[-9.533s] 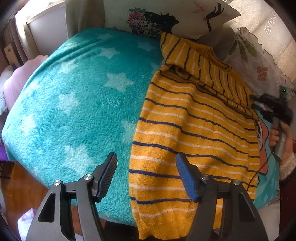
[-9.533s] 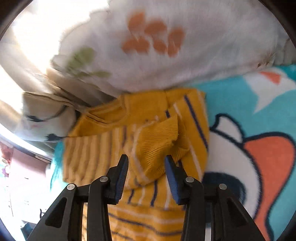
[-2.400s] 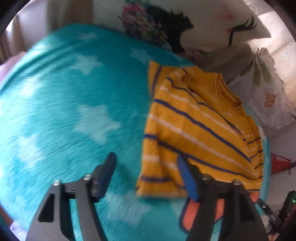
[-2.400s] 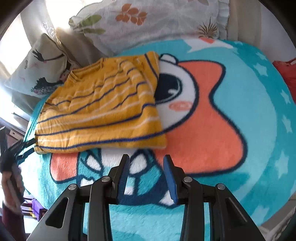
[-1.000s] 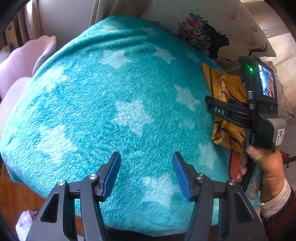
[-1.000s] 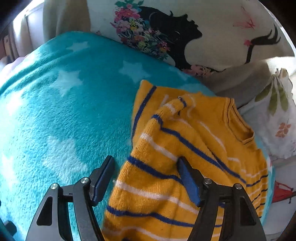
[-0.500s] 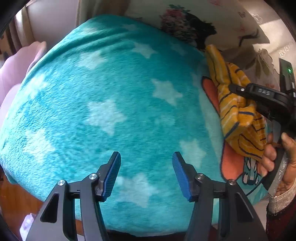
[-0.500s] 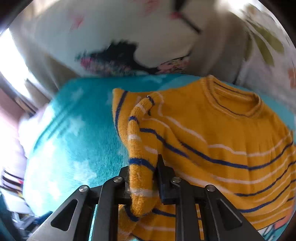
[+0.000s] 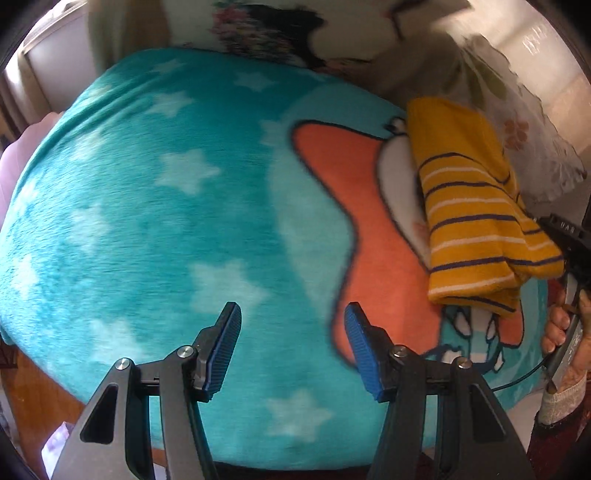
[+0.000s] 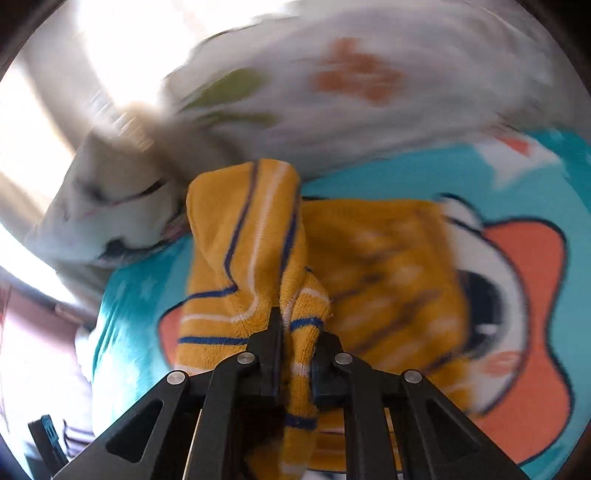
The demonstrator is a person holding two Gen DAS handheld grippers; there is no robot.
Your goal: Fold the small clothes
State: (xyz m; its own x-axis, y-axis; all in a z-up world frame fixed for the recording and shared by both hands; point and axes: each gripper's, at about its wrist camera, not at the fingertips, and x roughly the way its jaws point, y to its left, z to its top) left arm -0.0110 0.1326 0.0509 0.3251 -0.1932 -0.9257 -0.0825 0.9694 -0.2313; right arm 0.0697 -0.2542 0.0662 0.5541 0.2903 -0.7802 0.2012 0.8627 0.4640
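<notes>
A yellow knit sweater (image 9: 476, 221) with navy and white stripes hangs bunched at the right side of the bed, partly lifted off the blanket. My right gripper (image 10: 295, 332) has its jaws closing on a fold of that sweater (image 10: 251, 236); the cloth is pinched between the pads and drapes down over them. In the left wrist view a hand (image 9: 561, 325) holds that tool at the right edge. My left gripper (image 9: 291, 343) stands open over the teal blanket, with nothing between its blue pads, well left of the sweater.
A teal fleece blanket (image 9: 147, 203) with white stars and an orange cartoon figure covers the bed. Pillows (image 9: 266, 26) line the far side, one of them floral (image 10: 332, 81). Wooden floor (image 9: 22, 387) shows past the bed's near left edge.
My right gripper has shut on the sweater's edge and carried it, lifted and bunched, to the right across the bed. My left gripper has drifted right over the blanket, still open.
</notes>
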